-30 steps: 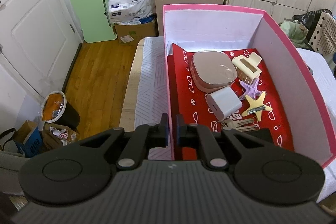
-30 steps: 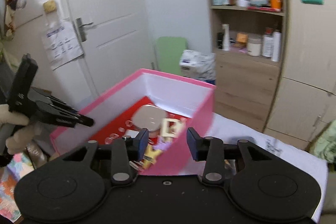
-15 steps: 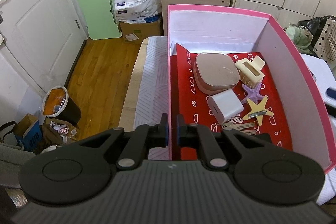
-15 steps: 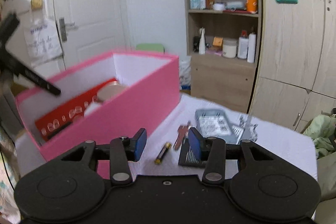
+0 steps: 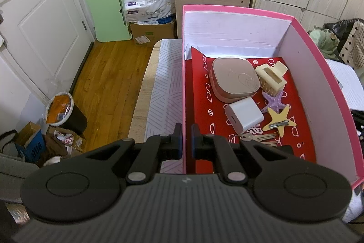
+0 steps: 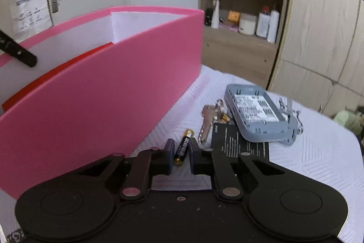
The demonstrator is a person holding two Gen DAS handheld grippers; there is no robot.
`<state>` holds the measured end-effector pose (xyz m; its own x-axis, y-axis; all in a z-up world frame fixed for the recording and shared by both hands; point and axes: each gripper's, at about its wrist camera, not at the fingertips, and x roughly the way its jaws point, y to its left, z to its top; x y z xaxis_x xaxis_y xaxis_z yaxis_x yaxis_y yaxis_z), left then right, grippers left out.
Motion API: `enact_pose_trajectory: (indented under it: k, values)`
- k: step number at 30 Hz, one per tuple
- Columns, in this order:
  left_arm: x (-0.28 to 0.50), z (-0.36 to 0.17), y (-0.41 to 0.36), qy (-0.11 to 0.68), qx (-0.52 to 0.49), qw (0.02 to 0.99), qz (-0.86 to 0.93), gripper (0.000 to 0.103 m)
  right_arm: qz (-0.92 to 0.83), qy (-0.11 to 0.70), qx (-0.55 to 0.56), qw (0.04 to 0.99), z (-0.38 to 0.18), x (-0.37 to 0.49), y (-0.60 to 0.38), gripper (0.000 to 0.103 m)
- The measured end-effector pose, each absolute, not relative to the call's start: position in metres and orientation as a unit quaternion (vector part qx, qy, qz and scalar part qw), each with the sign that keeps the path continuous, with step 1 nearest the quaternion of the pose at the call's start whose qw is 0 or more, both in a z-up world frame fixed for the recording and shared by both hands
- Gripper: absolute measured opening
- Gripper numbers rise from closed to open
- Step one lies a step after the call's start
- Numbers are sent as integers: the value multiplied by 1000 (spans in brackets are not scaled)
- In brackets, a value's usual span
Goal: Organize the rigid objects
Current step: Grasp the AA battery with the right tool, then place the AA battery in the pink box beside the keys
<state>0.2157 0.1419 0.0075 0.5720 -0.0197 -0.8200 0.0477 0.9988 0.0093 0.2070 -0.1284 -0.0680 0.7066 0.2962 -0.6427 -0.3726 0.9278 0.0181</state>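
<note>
Left wrist view, left gripper (image 5: 186,139) clamped on pink box (image 5: 183,88) wall at 6 o'clock, right gripper (image 6: 181,152) parted around battery (image 6: 182,147), not yet pinching, keys (image 6: 208,120) at 1 o'clock, box at 10 o'clock.

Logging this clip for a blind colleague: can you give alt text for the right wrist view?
The right hand-held gripper sits low over a white-covered table, its fingers open around a small battery without clamping it. Just beyond lie a silver key, a black card and a grey device; a tall pink box fills the left.
</note>
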Motion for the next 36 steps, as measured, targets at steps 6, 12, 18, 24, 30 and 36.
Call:
enact_pose_trajectory:
  k: [6,12,18,24,30,36]
  values:
    - [215,7,143,460,20,888,-21,7,177,343,-41,922,-69,209,-128,13]
    - [214,7,143,458,14,889,-24,7,180,332,5,926,-63,202,-136,11]
    - [214,7,143,458,13,889,-25,7,172,294,22,940,-36,183,-142,11]
    - [216,7,142,459,9,888,-26,7,189,239,8,952,13,161,-144,11]
    - [215,6,141,457,19,889,-24,7,326,255,-88,906,53,158,-109,11]
    - [214,6,140,457,22,889,-21,7,388,333,-121,850,53,201,-60,11]
